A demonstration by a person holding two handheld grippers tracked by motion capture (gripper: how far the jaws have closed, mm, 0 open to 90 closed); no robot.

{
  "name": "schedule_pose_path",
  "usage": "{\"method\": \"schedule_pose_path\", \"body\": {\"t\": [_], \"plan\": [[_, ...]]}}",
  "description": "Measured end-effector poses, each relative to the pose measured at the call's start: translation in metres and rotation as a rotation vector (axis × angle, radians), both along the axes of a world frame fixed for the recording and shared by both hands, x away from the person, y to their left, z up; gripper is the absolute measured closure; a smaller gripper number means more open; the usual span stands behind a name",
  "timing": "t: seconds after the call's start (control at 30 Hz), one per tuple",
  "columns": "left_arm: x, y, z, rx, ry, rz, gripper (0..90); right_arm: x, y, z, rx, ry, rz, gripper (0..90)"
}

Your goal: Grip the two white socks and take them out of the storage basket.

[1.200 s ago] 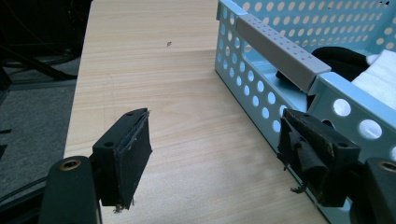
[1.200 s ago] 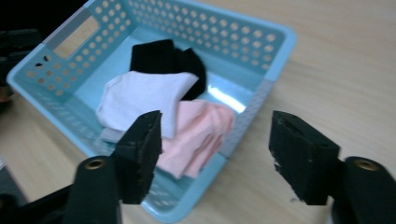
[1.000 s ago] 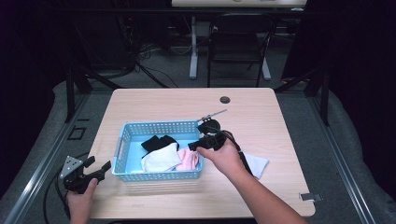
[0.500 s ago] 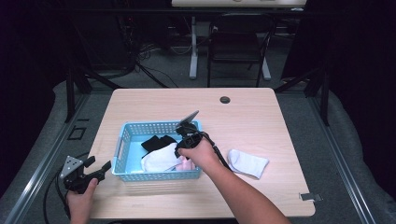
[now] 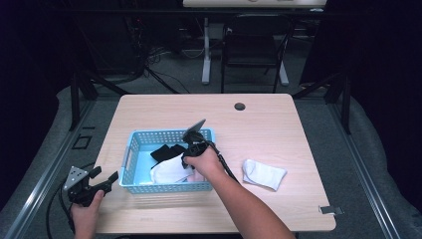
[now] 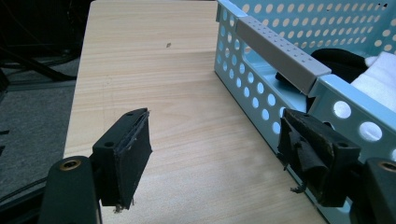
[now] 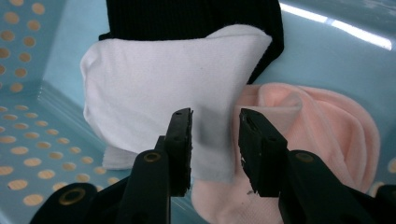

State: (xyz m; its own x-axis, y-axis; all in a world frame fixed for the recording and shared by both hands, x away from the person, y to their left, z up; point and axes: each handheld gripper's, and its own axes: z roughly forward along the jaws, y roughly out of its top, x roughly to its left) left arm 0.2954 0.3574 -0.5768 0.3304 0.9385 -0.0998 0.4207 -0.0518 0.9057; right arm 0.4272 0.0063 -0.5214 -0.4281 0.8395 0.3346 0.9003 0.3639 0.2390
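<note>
Right gripper view puts the white sock (image 7: pixel 163 102) straight ahead of our right tongs (image 7: pixel 215 140), just past the tips and a little below them. Its lower edge shows between the two jaws, which have just been closing and now stand partly apart; we cannot see the pads pressing on cloth, so we judge nothing is gripped yet. The sock lies broad across this view, its long axis running side to side, crosswise to the jaws. It overlaps a black sock (image 7: pixel 196 18) behind it and a pink sock (image 7: pixel 317 135) to its right.

From the high view, all three sit in the blue basket (image 5: pixel 144 137), toward its near right corner, and the basket stands at the bench's (image 5: pixel 278 124) near left part. Another white sock (image 5: pixel 263 174) lies on the bench between the basket and the right edge. Our right hand is plainly the nearer one: the left tongs (image 6: pixel 215 158) wait outside the basket's left end, by the bench's near left corner, jaws wide apart and empty.

We can read no brand, label or writing anywhere.
</note>
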Motion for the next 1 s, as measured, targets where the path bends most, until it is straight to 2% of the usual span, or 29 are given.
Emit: {"method": "schedule_pose_path", "body": {"t": [0.1,0.2,0.33,0.53,0.7,1.0], "plan": [[0.000,0.000,0.000,0.000,-0.001,-0.001,25.2,0.002,0.001,-0.003,0.003,0.019,0.005,66.8],[0.000,0.000,0.000,-0.001,0.000,0.000,25.2,0.002,0.003,-0.004,0.028,0.017,-0.005,74.9],[0.000,0.000,0.000,0.000,-0.002,-0.001,25.2,0.001,0.003,-0.001,0.043,0.012,0.009,82.9],[0.000,0.000,0.000,0.001,-0.001,-0.002,25.2,0.000,-0.001,0.008,0.085,0.006,0.012,84.2],[0.000,0.000,0.000,0.002,0.000,-0.002,25.2,-0.005,-0.002,0.020,0.125,-0.029,0.036,84.7],[0.000,-0.001,0.000,0.003,0.000,-0.003,25.2,-0.012,-0.003,0.037,0.196,-0.038,0.061,85.3]]}}
